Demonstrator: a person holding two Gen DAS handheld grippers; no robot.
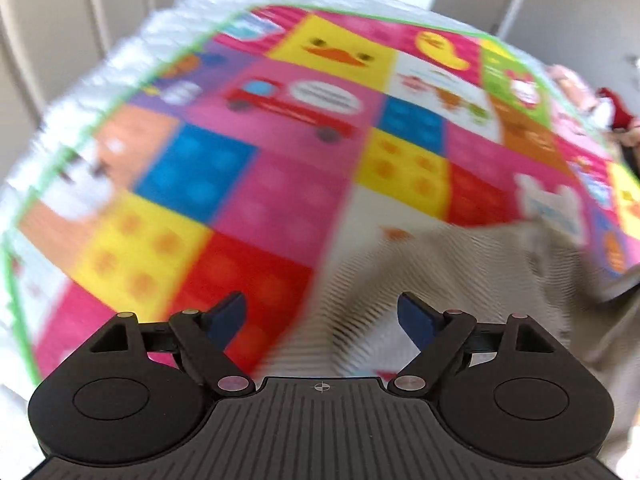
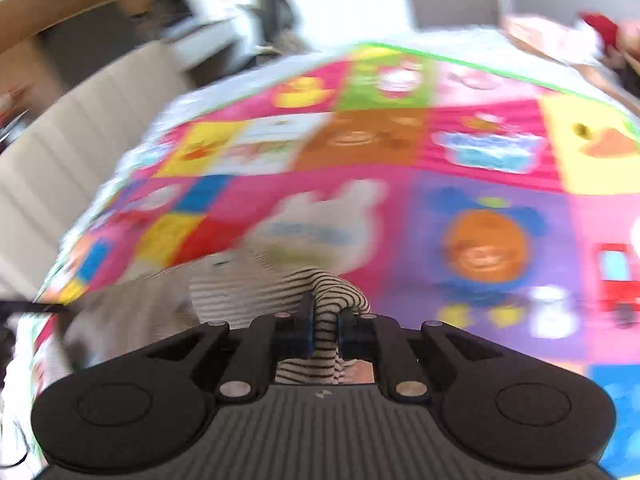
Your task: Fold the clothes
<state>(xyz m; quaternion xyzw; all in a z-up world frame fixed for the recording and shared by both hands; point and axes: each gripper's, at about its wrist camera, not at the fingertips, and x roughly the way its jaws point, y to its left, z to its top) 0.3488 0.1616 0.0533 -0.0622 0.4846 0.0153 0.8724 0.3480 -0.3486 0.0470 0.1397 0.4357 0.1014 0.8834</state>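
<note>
A cream garment with thin dark stripes (image 1: pixel 460 280) lies on a colourful patchwork play mat (image 1: pixel 280 200), blurred by motion. My left gripper (image 1: pixel 322 314) stands open above the garment's left edge, nothing between its fingers. In the right wrist view the same striped garment (image 2: pixel 256 292) trails to the left over the mat (image 2: pixel 480 184). My right gripper (image 2: pixel 324 330) is shut on a bunched fold of the striped cloth, which bulges up between the fingers.
The mat lies on a white quilted cover (image 1: pixel 132 52). Beige panelled walls (image 2: pixel 60 152) stand to the left. Pink and red items (image 1: pixel 608 108) sit past the mat's far right corner. A desk and dark furniture (image 2: pixel 224 32) are blurred in the background.
</note>
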